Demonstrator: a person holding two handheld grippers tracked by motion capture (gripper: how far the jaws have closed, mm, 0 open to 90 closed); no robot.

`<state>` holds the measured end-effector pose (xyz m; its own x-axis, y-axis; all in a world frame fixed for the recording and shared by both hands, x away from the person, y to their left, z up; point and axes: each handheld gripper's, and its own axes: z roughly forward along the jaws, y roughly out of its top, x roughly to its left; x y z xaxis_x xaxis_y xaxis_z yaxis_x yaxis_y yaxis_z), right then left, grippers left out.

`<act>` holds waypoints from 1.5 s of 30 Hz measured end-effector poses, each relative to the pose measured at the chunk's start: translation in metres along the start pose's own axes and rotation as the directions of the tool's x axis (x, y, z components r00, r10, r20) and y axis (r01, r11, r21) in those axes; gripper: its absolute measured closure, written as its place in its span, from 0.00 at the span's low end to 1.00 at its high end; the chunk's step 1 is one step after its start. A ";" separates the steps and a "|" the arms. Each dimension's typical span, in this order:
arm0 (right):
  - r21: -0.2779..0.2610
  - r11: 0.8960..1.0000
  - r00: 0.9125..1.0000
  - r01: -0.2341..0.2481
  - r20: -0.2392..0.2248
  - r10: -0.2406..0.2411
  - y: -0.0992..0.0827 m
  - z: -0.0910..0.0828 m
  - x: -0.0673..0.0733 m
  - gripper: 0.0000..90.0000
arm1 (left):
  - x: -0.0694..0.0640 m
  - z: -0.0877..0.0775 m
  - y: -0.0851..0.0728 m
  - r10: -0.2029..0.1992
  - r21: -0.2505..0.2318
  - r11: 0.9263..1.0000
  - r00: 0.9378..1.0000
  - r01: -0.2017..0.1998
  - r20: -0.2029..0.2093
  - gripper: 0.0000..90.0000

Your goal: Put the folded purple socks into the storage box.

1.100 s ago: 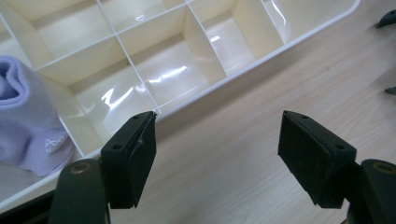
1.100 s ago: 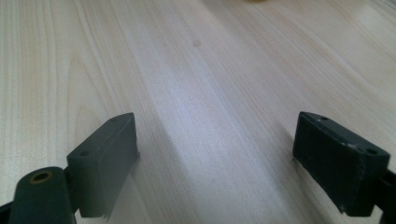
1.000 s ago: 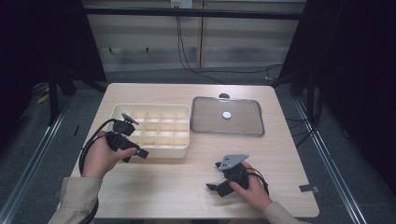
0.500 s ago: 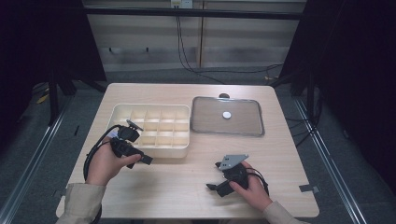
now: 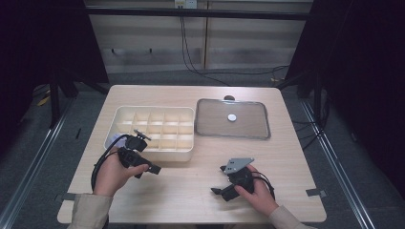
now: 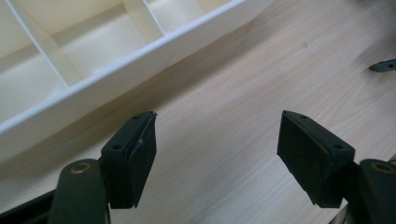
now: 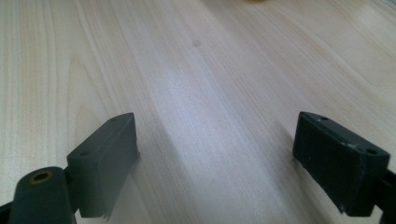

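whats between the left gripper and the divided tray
Nothing: in the left gripper view only bare wooden table lies between the open left gripper and the near wall of the cream divided tray.

Even light falls from above on my surface (image 5: pixel 191 191); surroundings stay dark, close-up jaws blur, wood shows soft glare.

Cream compartment box (image 5: pixel 152 130), same cream on dividers and rim. Light wood table (image 5: pixel 191 191), fine straight grain running lengthwise, pale beige with slightly darker streaks. Grey-rimmed clear lid (image 5: pixel 232 119), small white knob (image 5: pixel 232 117) in centre. Black left gripper (image 5: pixel 152 168), matte black pads. Black right gripper (image 5: pixel 220 180), grey plate on top. Beige sleeves (image 5: pixel 85 210). Black cables. Dark surround, grey floor.
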<state>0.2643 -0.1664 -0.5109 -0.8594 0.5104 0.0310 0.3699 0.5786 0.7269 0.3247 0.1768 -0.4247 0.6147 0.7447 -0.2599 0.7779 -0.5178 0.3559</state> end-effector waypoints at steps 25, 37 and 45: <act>0.001 1.000 1.000 -0.002 0.000 0.002 0.000 0.000 0.000 0.14 | -0.013 0.040 -0.016 0.107 -0.011 0.994 0.993 -0.106 0.059 0.31; 0.000 1.000 1.000 -0.003 0.000 0.003 0.001 0.001 0.001 0.14 | -0.021 0.056 -0.019 0.180 -0.025 0.984 0.981 -0.179 0.076 0.31; -0.001 1.000 1.000 -0.003 -0.001 0.003 0.001 0.001 0.001 0.14 | -0.029 0.063 -0.022 0.267 -0.104 0.959 0.963 -0.262 0.038 0.28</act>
<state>0.2642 -0.1648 -0.5110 -0.8588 0.5111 0.0340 0.3720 0.5767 0.7273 0.2980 0.1406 -0.4817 0.8047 0.5626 -0.1897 0.5718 -0.6482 0.5029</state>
